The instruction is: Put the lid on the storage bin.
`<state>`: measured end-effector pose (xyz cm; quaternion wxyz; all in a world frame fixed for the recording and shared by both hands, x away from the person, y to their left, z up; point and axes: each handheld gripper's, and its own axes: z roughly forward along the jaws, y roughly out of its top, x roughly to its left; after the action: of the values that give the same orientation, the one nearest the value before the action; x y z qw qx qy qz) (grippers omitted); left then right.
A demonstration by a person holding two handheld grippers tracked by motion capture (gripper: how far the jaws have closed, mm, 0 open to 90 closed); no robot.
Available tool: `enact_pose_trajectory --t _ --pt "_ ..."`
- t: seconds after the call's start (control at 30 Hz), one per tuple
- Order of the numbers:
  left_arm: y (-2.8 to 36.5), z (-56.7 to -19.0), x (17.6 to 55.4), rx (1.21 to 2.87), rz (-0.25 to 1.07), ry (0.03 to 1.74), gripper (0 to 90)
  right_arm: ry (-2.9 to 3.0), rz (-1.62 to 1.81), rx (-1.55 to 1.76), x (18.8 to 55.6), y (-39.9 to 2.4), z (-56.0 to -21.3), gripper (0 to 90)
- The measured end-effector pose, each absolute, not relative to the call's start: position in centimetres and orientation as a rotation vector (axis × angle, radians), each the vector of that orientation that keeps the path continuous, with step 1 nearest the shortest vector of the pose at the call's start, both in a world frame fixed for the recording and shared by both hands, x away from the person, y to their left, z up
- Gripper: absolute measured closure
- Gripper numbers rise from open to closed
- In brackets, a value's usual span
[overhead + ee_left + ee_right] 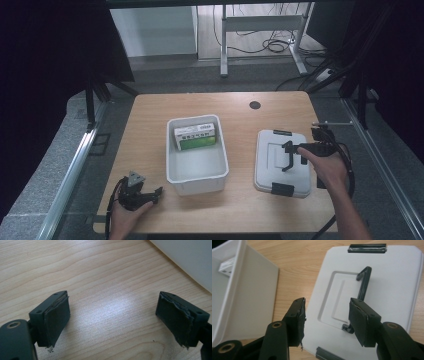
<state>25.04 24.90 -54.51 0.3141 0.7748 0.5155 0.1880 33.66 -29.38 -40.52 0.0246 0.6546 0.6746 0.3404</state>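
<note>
While the left gripper (150,196) rests open on the table (150,115), the right gripper (325,322) hovers open-jawed over the lid (280,160) lying right of the box (197,175), apparently lining up on its raised handle (363,283), which needs straddling and closing next.

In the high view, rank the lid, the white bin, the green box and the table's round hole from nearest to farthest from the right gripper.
From the right gripper:
1. Lid, directly beneath it.
2. White bin, to its left.
3. Green box, inside the bin's far end.
4. Round hole, at the table's far edge; close to the box's rank.
</note>
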Motion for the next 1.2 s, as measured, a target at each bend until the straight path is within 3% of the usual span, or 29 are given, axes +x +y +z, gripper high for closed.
enact_pose_trajectory --t 0.53,1.2 --pt "24.8 -54.5 25.1 2.039 0.498 1.366 11.9 2.09 0.828 2.135 37.3 -29.8 -43.4 59.8" --pt "24.8 -54.5 25.1 2.041 0.498 1.364 11.9 2.09 0.72 2.355 39.0 -30.6 -46.4 75.7"
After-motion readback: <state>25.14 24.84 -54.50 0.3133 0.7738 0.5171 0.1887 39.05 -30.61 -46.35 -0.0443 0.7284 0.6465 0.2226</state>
